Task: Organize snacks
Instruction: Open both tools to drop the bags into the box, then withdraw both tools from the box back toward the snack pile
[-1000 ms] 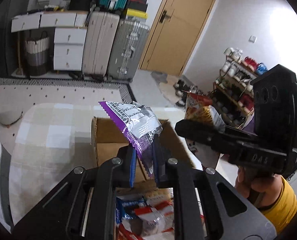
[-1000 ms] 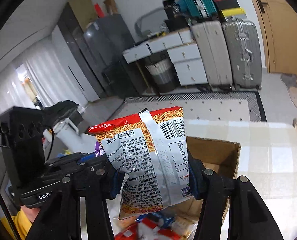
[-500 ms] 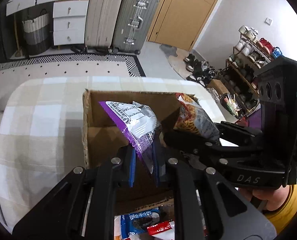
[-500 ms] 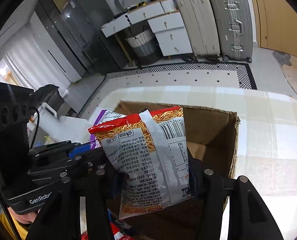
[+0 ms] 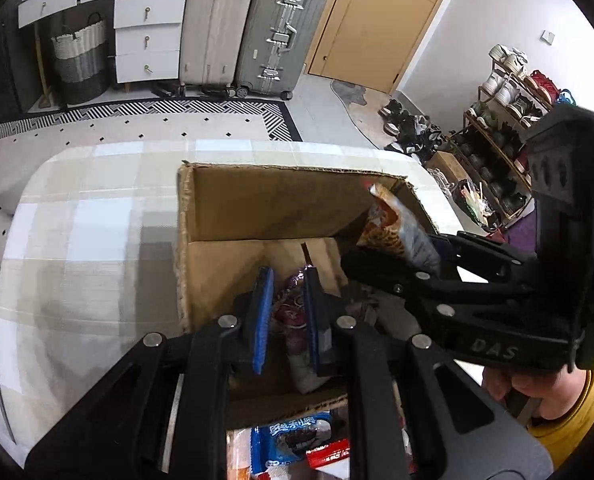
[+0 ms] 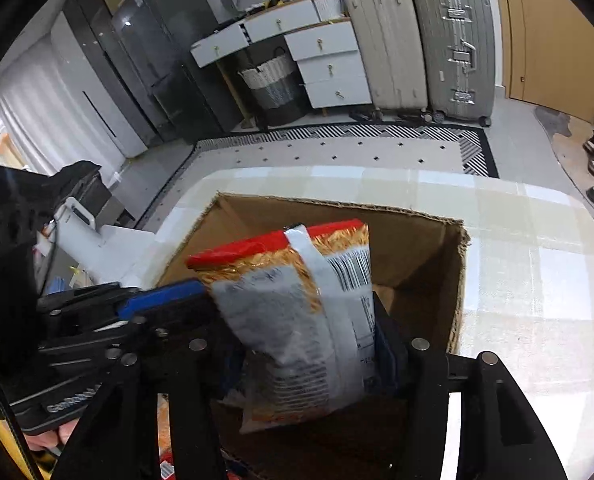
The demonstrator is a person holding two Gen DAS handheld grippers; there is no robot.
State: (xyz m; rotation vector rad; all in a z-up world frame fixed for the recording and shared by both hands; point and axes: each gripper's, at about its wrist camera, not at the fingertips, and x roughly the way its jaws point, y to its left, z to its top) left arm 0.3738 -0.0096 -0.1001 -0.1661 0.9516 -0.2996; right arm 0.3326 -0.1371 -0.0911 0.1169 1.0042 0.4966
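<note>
An open cardboard box (image 5: 265,204) stands on the checked tablecloth; it also shows in the right wrist view (image 6: 421,240). My left gripper (image 5: 287,292) is inside the box with its blue pads apart, and the purple snack packet (image 5: 297,332) lies loose between and below them. My right gripper (image 6: 305,320) is shut on a red and orange noodle snack bag (image 6: 301,300), held over the box's right side; the bag also shows in the left wrist view (image 5: 397,228).
More snack packets (image 5: 293,440) lie on the table in front of the box. The checked tablecloth (image 5: 81,240) spreads left of the box. Suitcases (image 5: 249,28), white drawers and a shoe rack (image 5: 509,120) stand beyond the table.
Both grippers moved down into the box. My left gripper opened and the purple packet dropped from its pads. The right gripper kept its hold on the noodle bag.
</note>
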